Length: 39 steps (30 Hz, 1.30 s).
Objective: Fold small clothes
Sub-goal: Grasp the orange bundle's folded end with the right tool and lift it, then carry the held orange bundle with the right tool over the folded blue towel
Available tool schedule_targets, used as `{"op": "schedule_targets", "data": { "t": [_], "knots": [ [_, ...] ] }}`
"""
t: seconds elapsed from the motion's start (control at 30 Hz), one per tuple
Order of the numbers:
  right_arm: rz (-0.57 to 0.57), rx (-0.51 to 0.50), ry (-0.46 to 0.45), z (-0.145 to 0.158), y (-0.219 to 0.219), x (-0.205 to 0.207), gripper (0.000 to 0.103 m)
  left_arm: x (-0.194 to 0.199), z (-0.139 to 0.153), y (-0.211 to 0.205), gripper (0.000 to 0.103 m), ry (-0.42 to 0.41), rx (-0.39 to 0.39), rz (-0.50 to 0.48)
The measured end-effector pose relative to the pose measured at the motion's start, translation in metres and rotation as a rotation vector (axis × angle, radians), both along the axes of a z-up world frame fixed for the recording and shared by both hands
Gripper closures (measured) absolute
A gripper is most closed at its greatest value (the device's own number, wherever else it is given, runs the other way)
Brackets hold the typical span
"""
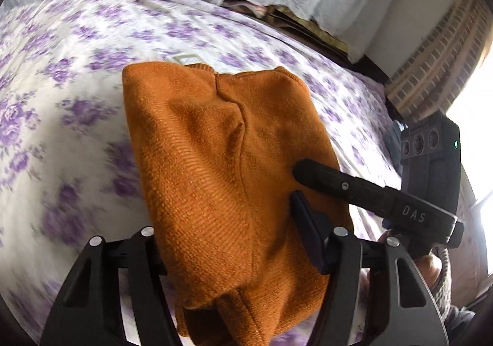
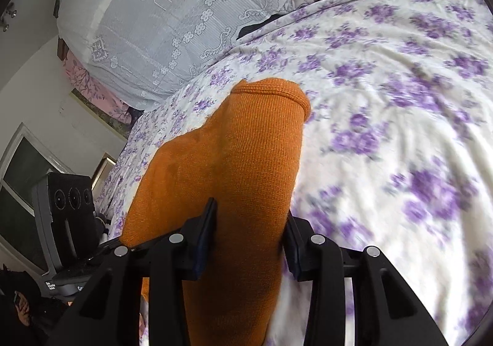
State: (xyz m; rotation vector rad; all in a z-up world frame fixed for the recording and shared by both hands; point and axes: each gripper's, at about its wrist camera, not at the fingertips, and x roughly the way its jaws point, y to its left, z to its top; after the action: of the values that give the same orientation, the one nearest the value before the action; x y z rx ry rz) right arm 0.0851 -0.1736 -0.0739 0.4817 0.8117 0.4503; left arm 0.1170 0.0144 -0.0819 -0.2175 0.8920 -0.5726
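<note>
An orange knit garment (image 1: 215, 161) hangs folded over the bed with the purple-flowered sheet (image 1: 61, 99). My left gripper (image 1: 234, 241) has the cloth between its fingers, and the left finger is hidden behind the fabric. My right gripper comes in from the right in the left wrist view (image 1: 294, 182) and holds the same garment's edge. In the right wrist view the garment (image 2: 240, 161) runs up between the fingers of the right gripper (image 2: 249, 222), which is shut on it. The left gripper's body (image 2: 74, 210) shows at the left.
A pile of bedding under a white lace cover (image 2: 185, 7) lies at the head of the bed. A window and a brick wall (image 1: 440, 62) are at the far right. The flowered sheet (image 2: 400, 130) spreads wide to the right.
</note>
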Motion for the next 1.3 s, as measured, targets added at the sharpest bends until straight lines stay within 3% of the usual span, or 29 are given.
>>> {"op": "schedule_targets", "data": {
  "t": [0.33, 0.8, 1.3],
  "knots": [
    [-0.100, -0.028, -0.069, 0.016, -0.068, -0.077, 0.064, -0.059, 0.013, -0.080, 0.043, -0.061, 0.036, -0.135],
    [-0.370, -0.057, -0.168, 0.038, -0.209, -0.182, 0.065, -0.096, 0.048, -0.233, 0.044, -0.114, 0.049, -0.423],
    [-0.620, -0.104, -0.284, 0.084, -0.332, -0.246, 0.065, -0.127, 0.100, -0.389, 0.044, -0.222, 0.031, -0.637]
  ]
}}
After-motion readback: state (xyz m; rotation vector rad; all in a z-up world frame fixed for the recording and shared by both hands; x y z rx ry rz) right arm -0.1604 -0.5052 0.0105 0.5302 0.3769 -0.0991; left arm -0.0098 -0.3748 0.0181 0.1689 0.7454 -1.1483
